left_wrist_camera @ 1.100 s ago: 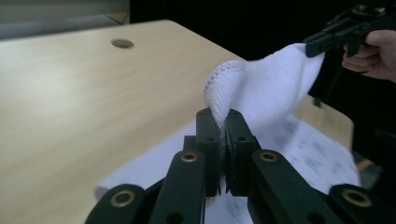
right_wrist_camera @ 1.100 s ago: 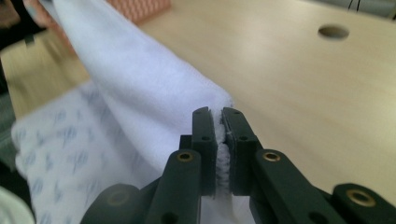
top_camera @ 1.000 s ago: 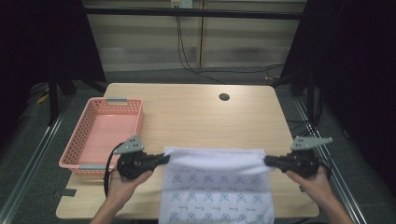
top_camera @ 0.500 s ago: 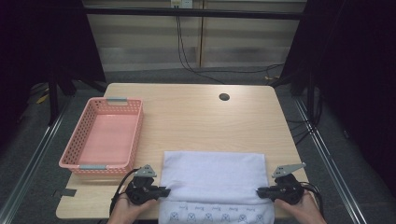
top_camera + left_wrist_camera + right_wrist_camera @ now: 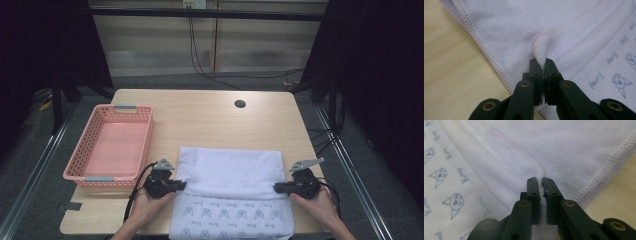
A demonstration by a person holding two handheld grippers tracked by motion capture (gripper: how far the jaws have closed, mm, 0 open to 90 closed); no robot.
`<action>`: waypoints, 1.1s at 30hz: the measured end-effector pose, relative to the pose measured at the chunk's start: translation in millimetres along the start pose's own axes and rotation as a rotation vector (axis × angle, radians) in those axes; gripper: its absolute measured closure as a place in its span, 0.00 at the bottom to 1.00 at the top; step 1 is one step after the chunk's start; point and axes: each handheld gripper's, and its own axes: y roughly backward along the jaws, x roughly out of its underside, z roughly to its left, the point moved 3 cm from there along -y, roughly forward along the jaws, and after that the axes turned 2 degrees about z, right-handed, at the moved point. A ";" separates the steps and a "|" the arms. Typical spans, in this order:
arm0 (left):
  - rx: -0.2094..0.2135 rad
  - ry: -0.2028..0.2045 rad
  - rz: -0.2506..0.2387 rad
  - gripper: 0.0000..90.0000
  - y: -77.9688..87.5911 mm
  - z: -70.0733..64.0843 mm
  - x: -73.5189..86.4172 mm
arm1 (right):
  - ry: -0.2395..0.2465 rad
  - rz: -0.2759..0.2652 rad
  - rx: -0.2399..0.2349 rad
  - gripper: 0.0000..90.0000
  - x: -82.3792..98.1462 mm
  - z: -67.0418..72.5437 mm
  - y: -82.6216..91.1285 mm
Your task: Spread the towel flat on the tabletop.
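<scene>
On the near half of the light wooden tabletop (image 5: 210, 120) lies a white terry towel printed with small blue cat faces (image 5: 230, 172), its far part folded over so the plain underside faces up, while the printed part reaches the near edge. At its left side, the left gripper (image 5: 181, 185) has its 2 black fingers (image 5: 535, 72) clamped on a pinched hem of the towel. At the right side, the right gripper (image 5: 276, 188) grips the opposite hem, fingers (image 5: 549, 190) pressed together on the cloth. Both grippers sit low, just above the wood. A pink perforated plastic basket (image 5: 80, 155) stands left of the towel, near the left gripper.
</scene>
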 end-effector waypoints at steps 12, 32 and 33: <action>-0.058 -0.012 -0.010 0.96 -19.8 31.9 -35.9 | -0.045 -0.032 0.035 0.94 -30.4 -38.5 -14.2; -0.157 0.053 0.019 0.97 -56.0 93.1 -108.4 | -0.136 -0.118 0.100 0.94 -91.9 -108.4 -47.4; -0.159 0.057 0.017 0.97 -57.0 95.9 -110.3 | -0.133 -0.119 0.109 0.94 -95.4 -110.6 -49.2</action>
